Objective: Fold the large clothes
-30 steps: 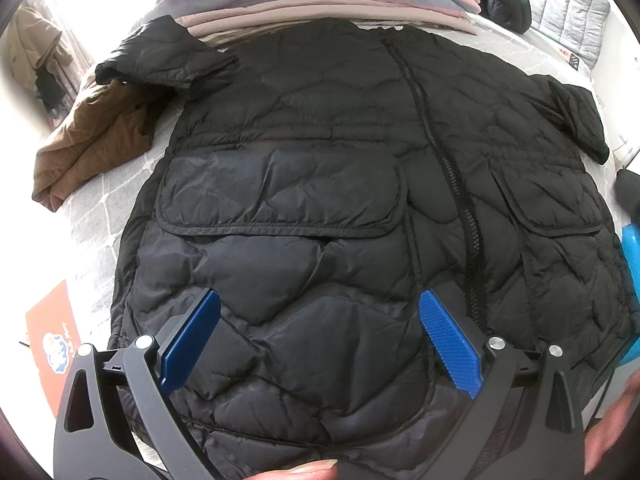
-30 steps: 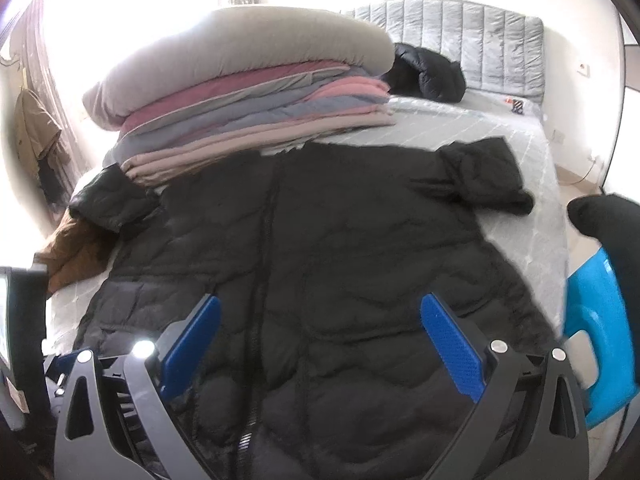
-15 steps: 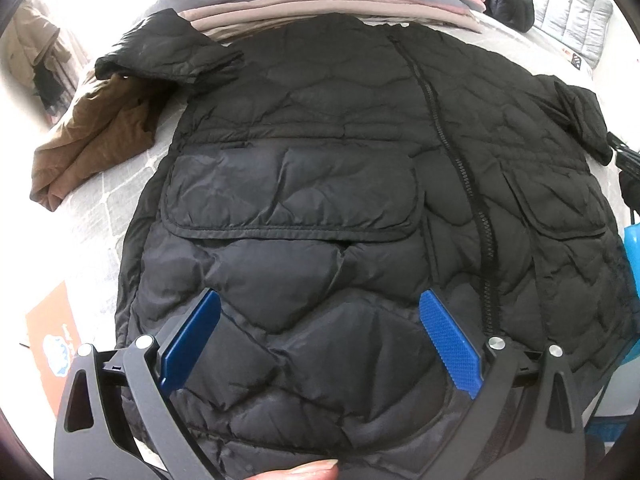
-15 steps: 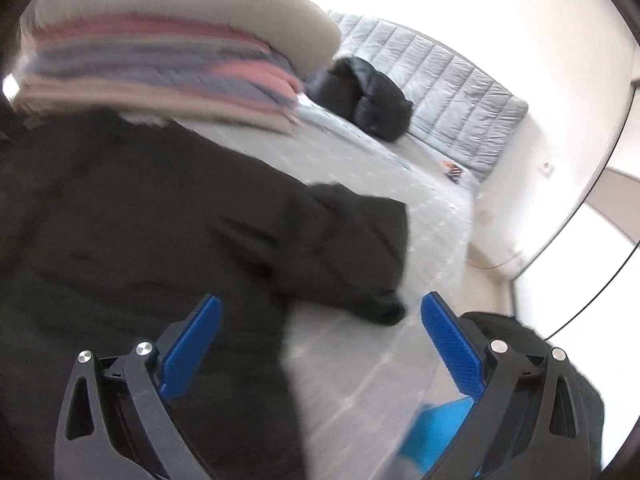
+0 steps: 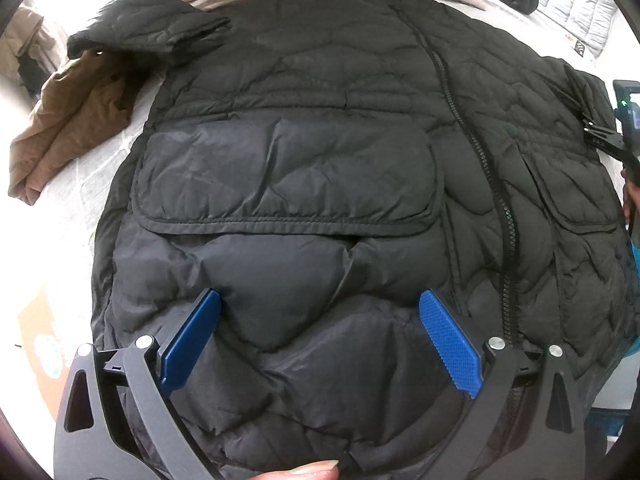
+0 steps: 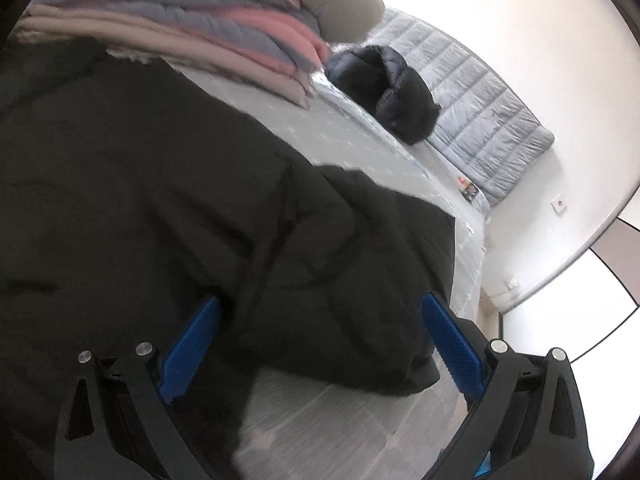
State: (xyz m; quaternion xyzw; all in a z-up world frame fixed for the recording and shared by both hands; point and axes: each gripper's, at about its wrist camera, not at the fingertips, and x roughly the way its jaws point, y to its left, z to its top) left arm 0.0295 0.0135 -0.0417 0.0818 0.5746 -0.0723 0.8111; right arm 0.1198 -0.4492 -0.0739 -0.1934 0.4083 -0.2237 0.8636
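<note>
A large black quilted puffer jacket [image 5: 320, 168] lies spread face up on the bed, zipper closed, hem toward me. My left gripper [image 5: 320, 312] is open and empty, hovering low over the lower left panel below the pocket flap [image 5: 288, 184]. The jacket's right sleeve [image 6: 360, 264] lies out on the grey bedsheet. My right gripper [image 6: 320, 320] is open and empty, straddling this sleeve just above it. The right gripper's body shows at the edge of the left wrist view [image 5: 624, 120].
A tall stack of folded pink, grey and beige clothes [image 6: 192, 28] stands beyond the jacket's collar. A brown garment [image 5: 68, 120] lies at the left. A bundled black jacket [image 6: 396, 96] and a grey quilted headboard pad [image 6: 480, 120] are at the far end. The bed edge [image 6: 476, 272] runs at the right.
My right gripper has swung right from over the jacket's middle and come down over the right sleeve. My left gripper has moved closer to the jacket's lower front.
</note>
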